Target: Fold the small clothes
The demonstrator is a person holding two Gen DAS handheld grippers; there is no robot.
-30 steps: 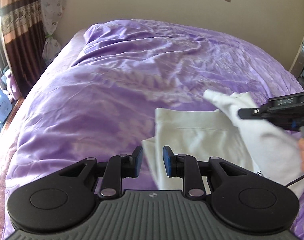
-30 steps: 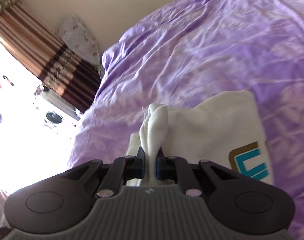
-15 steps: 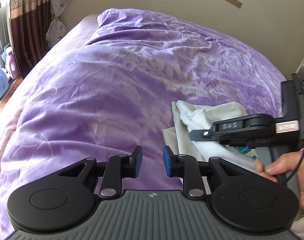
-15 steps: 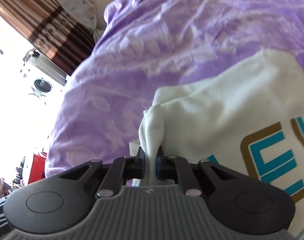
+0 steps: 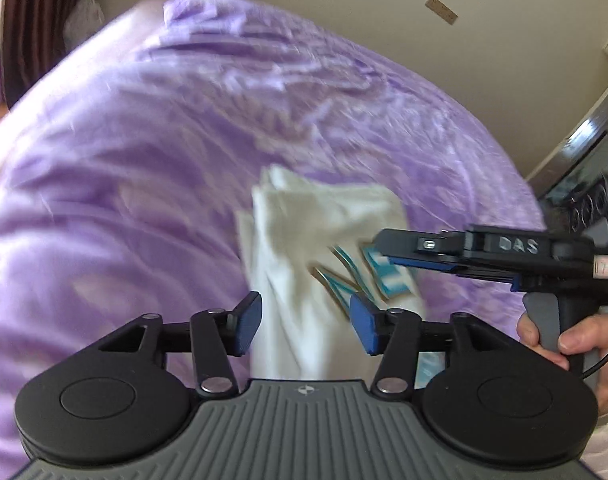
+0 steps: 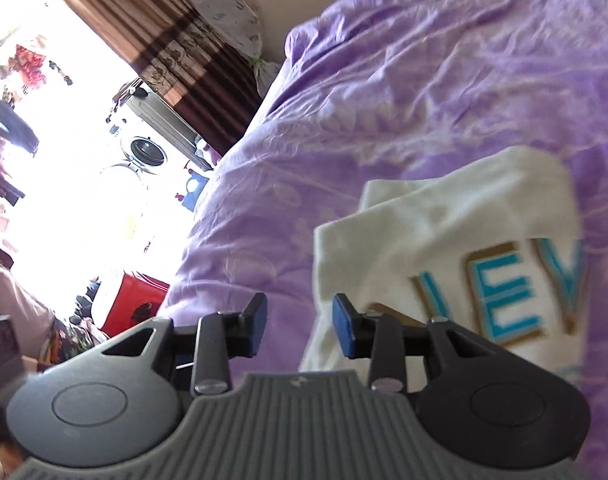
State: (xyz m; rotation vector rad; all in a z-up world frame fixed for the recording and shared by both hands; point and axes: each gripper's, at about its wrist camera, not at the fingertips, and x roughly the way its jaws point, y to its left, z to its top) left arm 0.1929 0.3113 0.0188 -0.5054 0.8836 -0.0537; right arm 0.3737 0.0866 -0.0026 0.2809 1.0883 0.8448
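Both the left gripper (image 5: 305, 326) and right gripper (image 6: 299, 326) have just spread their jaws, releasing the white T-shirt (image 6: 444, 248), which now lies folded on the purple duvet (image 6: 424, 100) at two o'clock.

- The shirt (image 5: 304, 232) lies on the bed (image 5: 124, 184).
- The left gripper (image 5: 304, 322) hangs over its near end.
- The right gripper (image 6: 300, 324) sits at the shirt's left edge.
- A curtain (image 6: 164, 36) hangs behind the bed, left.
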